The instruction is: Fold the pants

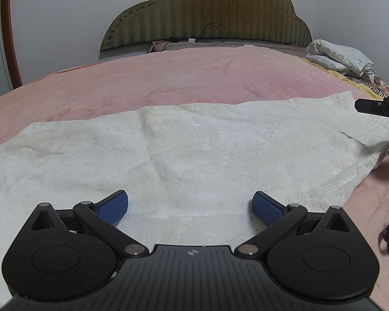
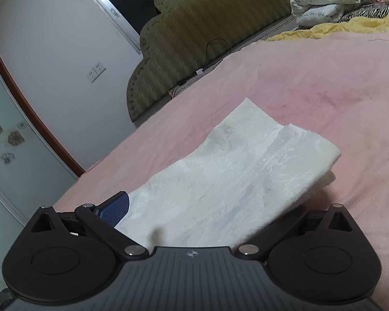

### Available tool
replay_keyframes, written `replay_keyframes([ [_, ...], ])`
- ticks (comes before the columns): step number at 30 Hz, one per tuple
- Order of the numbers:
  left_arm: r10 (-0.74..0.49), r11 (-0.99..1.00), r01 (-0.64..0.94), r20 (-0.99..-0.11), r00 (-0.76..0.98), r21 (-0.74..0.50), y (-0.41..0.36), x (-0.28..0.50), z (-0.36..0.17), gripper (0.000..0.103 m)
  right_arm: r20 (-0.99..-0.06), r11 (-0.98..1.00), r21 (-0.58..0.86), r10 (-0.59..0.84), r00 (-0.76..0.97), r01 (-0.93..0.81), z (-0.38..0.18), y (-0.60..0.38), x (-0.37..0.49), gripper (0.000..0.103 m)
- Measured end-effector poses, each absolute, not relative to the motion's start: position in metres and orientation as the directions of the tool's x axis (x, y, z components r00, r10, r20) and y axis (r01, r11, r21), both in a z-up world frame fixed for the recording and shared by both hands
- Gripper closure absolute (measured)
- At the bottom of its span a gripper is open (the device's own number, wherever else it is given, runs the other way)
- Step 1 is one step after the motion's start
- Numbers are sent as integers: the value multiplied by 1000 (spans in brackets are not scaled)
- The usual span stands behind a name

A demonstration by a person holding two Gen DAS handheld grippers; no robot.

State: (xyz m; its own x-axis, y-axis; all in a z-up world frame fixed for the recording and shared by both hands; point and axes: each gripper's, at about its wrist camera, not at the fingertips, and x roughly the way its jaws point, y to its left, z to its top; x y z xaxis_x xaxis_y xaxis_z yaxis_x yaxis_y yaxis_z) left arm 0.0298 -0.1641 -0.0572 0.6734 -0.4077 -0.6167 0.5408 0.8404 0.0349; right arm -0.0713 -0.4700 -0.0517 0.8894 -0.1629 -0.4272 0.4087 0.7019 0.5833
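Pants (image 1: 194, 140) are lying flat on the bed (image 1: 168, 77), filling mid-frame. Your left gripper (image 1: 190, 208) is hovering spread wide, grasping nothing. Right gripper (image 2: 194, 215): cloth is draping across it, grip unclear. Next, probably pinch near edge, carry fold over.

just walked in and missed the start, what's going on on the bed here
A person is folding cream-white embossed fabric pants spread flat on a pink bedspread, with a handheld gripper in each hand. The left gripper hovers open over the near edge, gripping nothing. The right gripper is at one end of the cloth, which lies across its fingers and hides one; whether it has pinched is unclear.
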Motion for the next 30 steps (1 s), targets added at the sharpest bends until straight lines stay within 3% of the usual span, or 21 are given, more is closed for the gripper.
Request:
replay_keyframes([
  [6,-408,840,541,-617,673,35,-164,30,-58,0,-411,645,633,-189,892,429,-52,-478,-71,1],
  [8,-408,840,541,-617,673,35,-164,30,-58,0,-460,629,587,-258,849,509,-50,-478,-65,45],
  [9,-408,840,541,-617,673,35,-164,30,-58,0,-488,607,575,-283,826,548,-53,-480,-63,94],
  [12,-412,840,541,-615,672,29,-164,30,-57,0,-465,579,624,-265,845,525,-59,-486,-68,96],
  [15,-429,841,540,-596,679,11,-159,28,-51,7,-449,643,557,-299,842,526,-48,-474,-67,96],
  [17,-473,835,548,-567,674,-46,-152,28,-42,7,-427,717,459,-340,838,525,-33,-457,-63,96],
  [21,-654,754,522,-534,535,-400,-130,51,-23,5,-357,881,126,-389,849,456,4,-396,-44,96],
  [24,-812,575,385,-444,379,-722,-112,78,-25,4,-321,926,-90,-376,869,367,17,-345,-27,96],
  [27,-904,389,243,-318,287,-888,-102,95,-33,0,-325,932,-239,-342,882,273,14,-298,-11,96],
  [30,-945,279,167,-239,224,-946,-102,103,-43,0,-344,927,-329,-296,891,181,0,-258,1,96],
])
